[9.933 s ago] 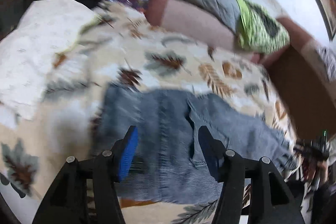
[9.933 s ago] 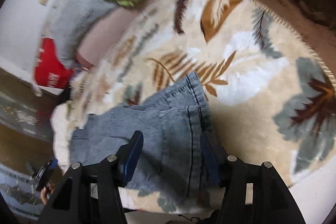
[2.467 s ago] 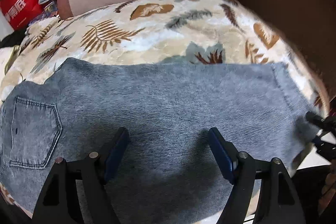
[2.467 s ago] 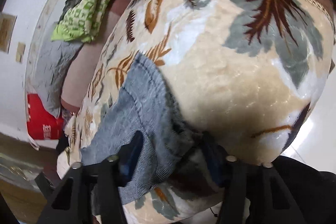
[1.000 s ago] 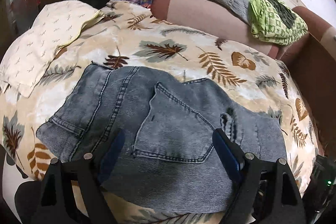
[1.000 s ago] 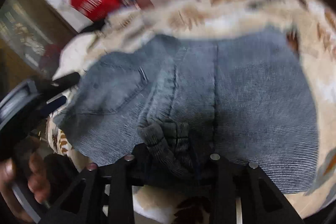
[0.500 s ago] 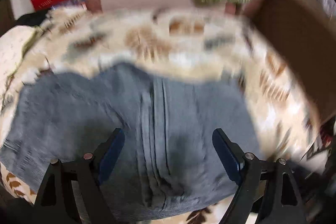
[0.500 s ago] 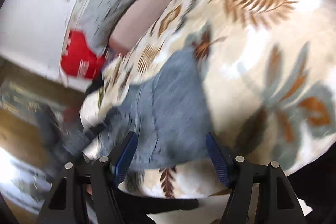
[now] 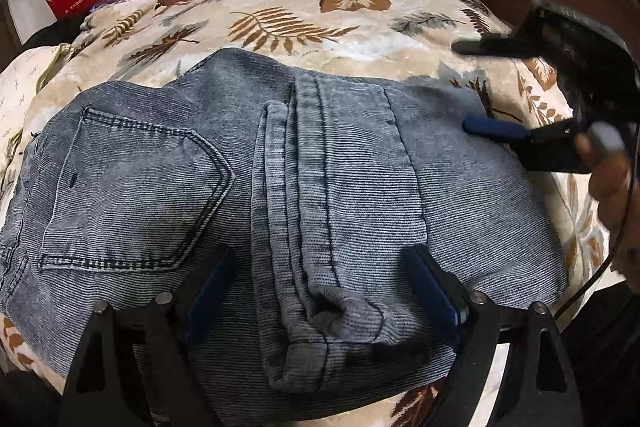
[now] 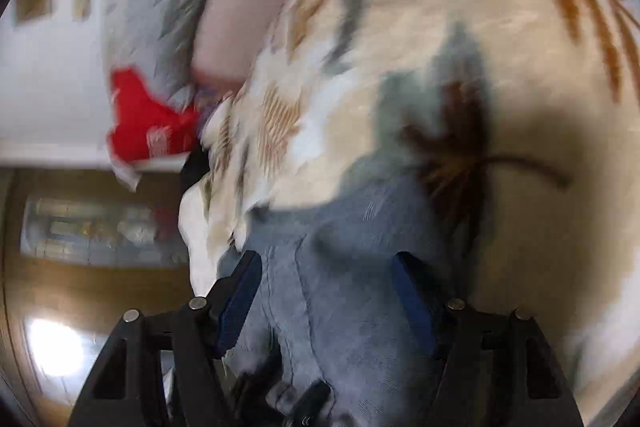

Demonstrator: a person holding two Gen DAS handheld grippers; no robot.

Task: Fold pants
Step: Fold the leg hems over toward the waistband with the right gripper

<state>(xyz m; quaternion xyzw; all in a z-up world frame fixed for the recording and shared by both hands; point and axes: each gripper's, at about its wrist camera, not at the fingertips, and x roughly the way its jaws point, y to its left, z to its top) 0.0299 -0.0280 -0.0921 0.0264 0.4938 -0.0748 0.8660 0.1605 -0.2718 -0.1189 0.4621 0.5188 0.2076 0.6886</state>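
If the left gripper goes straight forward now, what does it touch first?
Most likely the folded grey-blue denim pants: the open left gripper hovers right over their bunched hem, above the leaf-printed beige blanket. Depth is uncertain.

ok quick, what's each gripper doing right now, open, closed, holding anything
Left gripper: open, holding nothing, over the jeans.
Right gripper: open, holding nothing, at the jeans' edge.
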